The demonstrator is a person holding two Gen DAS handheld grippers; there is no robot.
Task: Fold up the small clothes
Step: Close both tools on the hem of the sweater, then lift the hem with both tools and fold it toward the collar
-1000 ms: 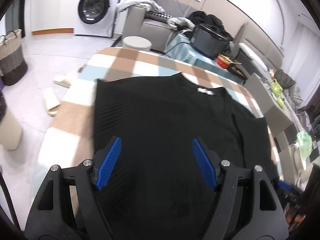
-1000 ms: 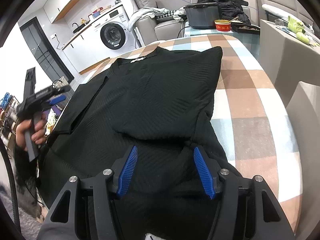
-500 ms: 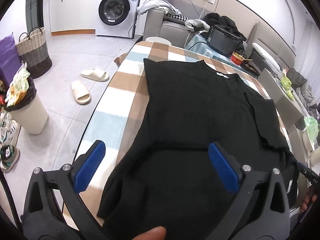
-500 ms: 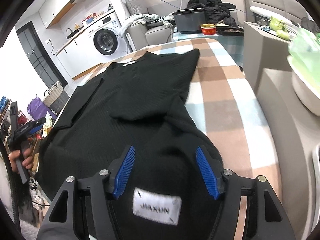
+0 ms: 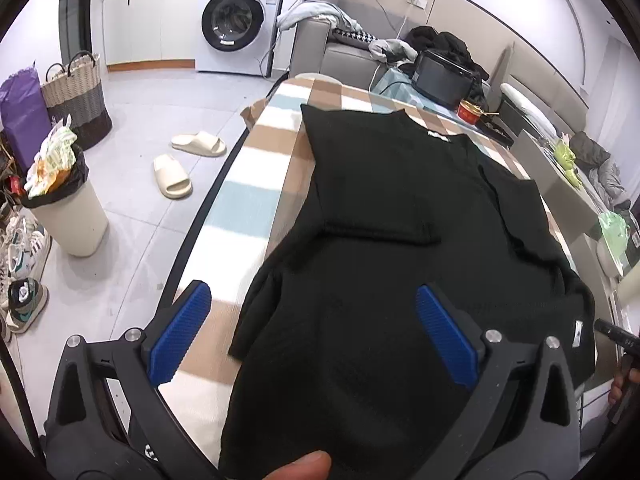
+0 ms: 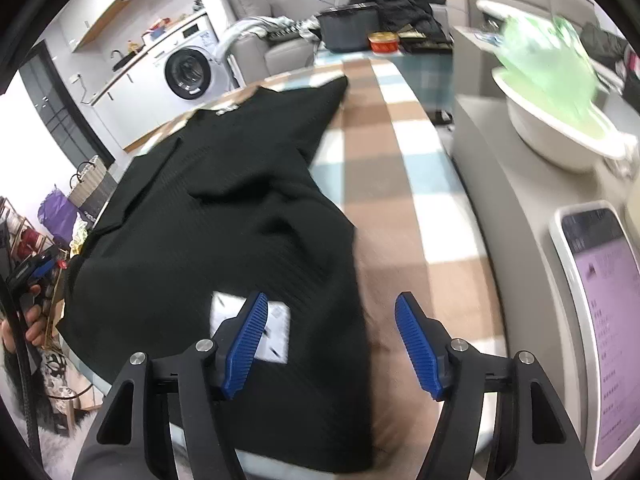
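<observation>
Nearest, the left gripper [image 5: 312, 330] hangs with its jaws spread wide and empty over the near hem of the black top [image 5: 400, 240], while the right gripper [image 6: 332, 344] gapes too, holding nothing, above its right edge. Beyond, the top lies on the checked table [image 5: 248, 200], both sleeves folded inward. Farther off stands a washing machine [image 5: 236, 20].

One black garment [image 5: 400, 208] — two slippers [image 5: 172, 176], one washing machine [image 5: 236, 20].

Your left gripper [image 5: 314, 330] has its jaws wide apart above the black sweater [image 5: 400, 248], which lies on the checkered tabletop [image 5: 248, 200].
</observation>
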